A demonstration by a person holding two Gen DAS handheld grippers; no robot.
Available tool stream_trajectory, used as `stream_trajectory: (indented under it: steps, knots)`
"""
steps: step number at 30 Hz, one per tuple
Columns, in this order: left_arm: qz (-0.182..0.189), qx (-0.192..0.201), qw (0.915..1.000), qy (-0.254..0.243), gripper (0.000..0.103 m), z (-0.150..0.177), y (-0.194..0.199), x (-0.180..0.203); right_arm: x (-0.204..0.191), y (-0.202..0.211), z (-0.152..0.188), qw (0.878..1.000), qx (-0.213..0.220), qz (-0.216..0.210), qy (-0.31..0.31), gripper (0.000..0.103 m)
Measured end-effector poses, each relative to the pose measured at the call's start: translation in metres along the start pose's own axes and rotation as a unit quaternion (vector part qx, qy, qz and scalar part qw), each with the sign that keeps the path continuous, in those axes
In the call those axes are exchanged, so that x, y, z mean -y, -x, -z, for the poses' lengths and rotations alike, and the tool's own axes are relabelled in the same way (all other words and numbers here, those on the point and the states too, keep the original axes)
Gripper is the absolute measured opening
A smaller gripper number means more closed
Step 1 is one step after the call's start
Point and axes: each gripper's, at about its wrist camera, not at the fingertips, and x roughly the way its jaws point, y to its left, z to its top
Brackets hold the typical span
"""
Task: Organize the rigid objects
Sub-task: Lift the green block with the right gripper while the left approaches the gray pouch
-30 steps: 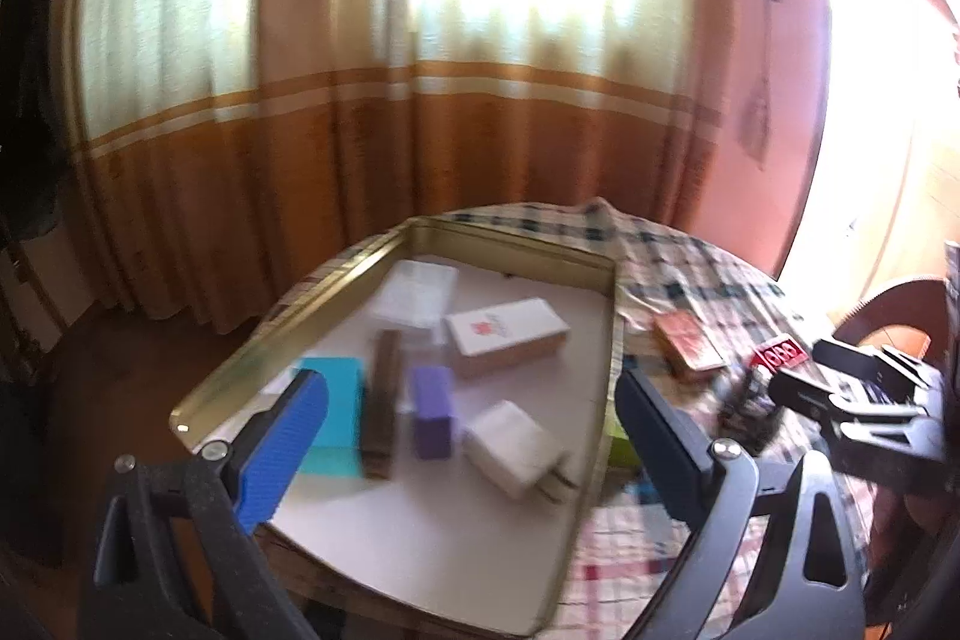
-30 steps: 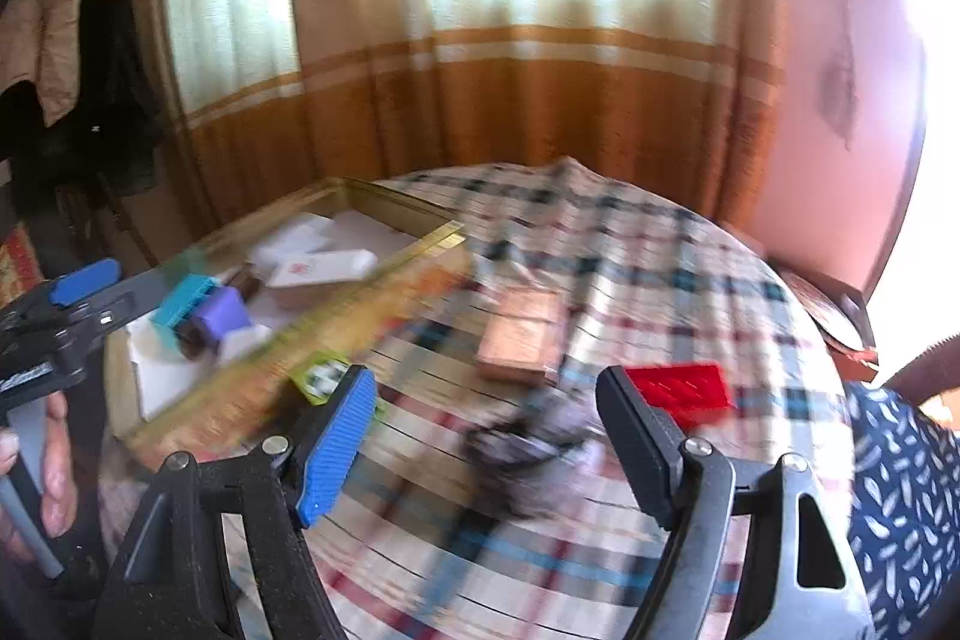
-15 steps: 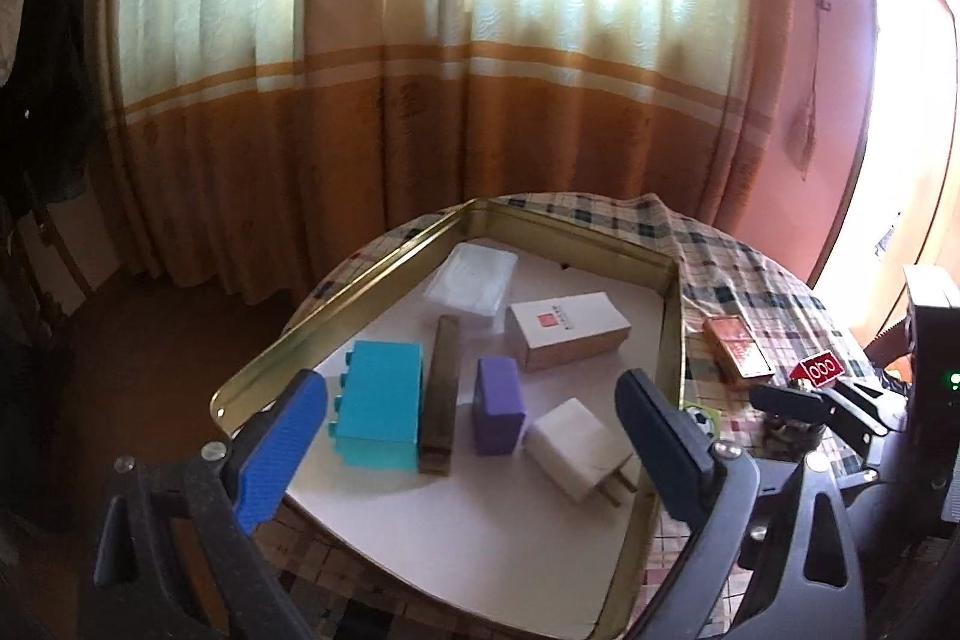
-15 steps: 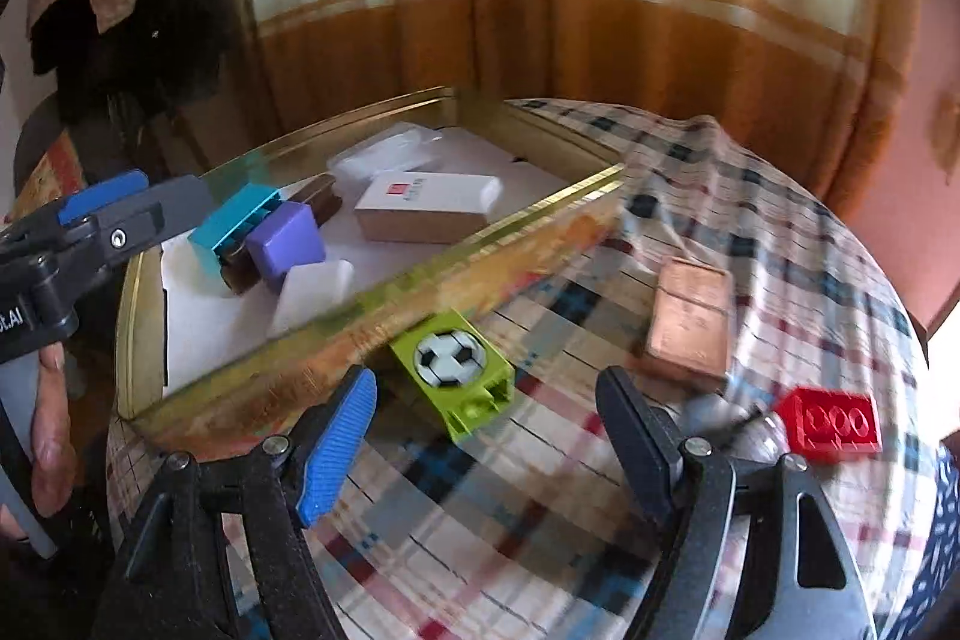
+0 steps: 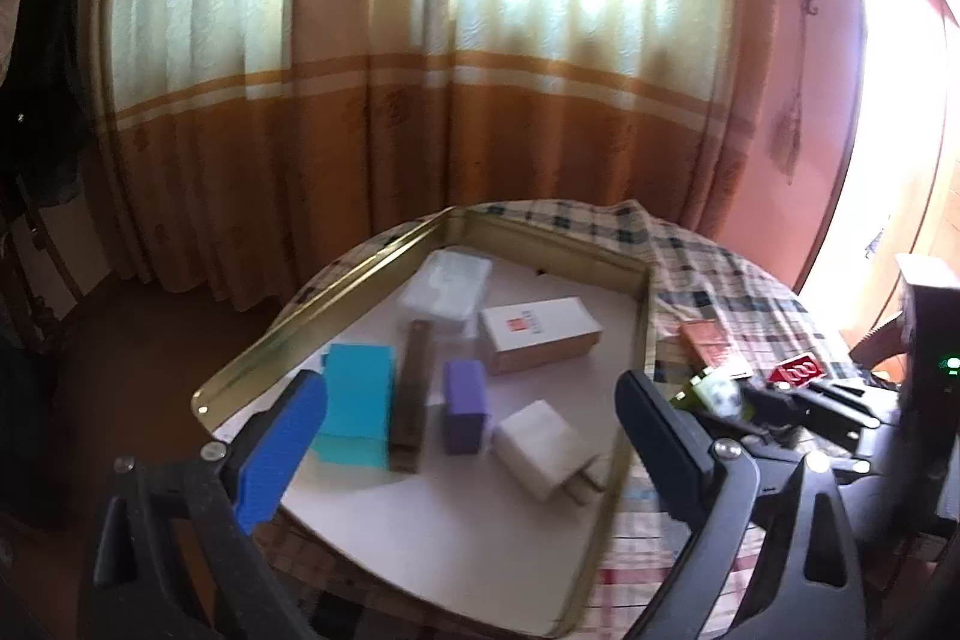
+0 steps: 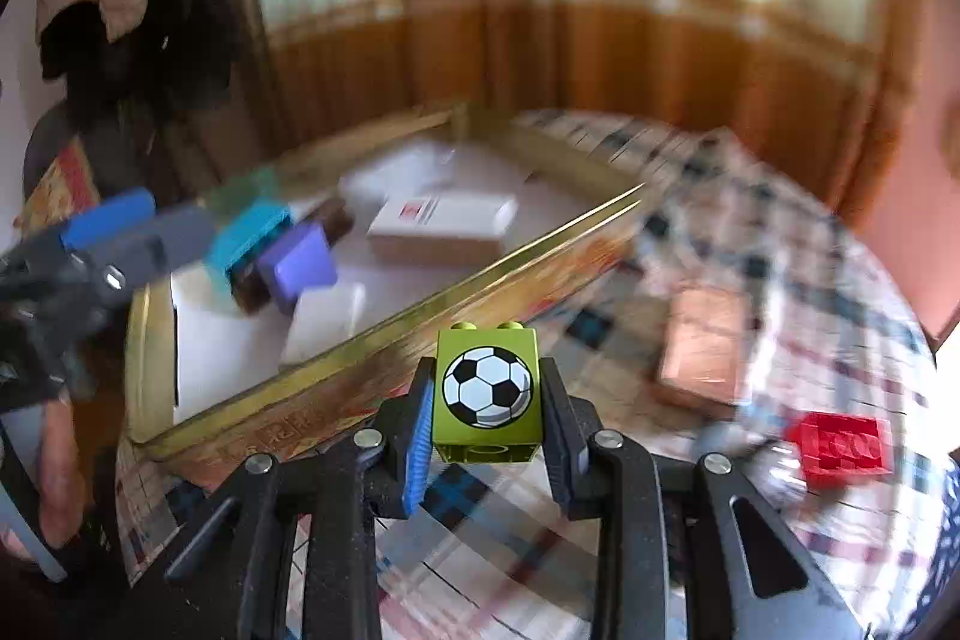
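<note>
The right tool [image 6: 487,403] has just closed on the green football block [image 6: 487,388], just outside the tray [image 6: 384,340]. The left tool [image 5: 471,436] is open. Lifted too low, the block could hit the tray's rim.

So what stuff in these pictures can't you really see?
- Green football block, right wrist view: the right gripper pads cover its sides; its underside is hidden.
- Red block, same view: blurred, so its raised print is unreadable.
- White plug, left wrist view: the gold tray rim hides its prong tips.
- Left gripper: open over the tray; its handle is cut off below.
</note>
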Motion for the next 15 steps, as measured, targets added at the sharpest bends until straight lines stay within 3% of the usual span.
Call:
stream_trajectory:
  steps: [4,9,15]
  knots:
    - [0.026,0.008,0.9993,-0.024,0.098,-0.001,0.007,0.031,0.026,0.034,0.014,0.997,0.02,0.063,-0.026,0.034]
    - [0.068,-0.01,0.9959,-0.058,0.098,0.002,-0.005,0.082,0.076,0.055,0.031,0.988,0.028,0.13,-0.082,0.034]
    - [0.1,-0.039,0.9891,-0.101,0.098,0.015,-0.028,0.136,0.107,0.06,0.042,0.979,0.027,0.157,-0.126,0.034]
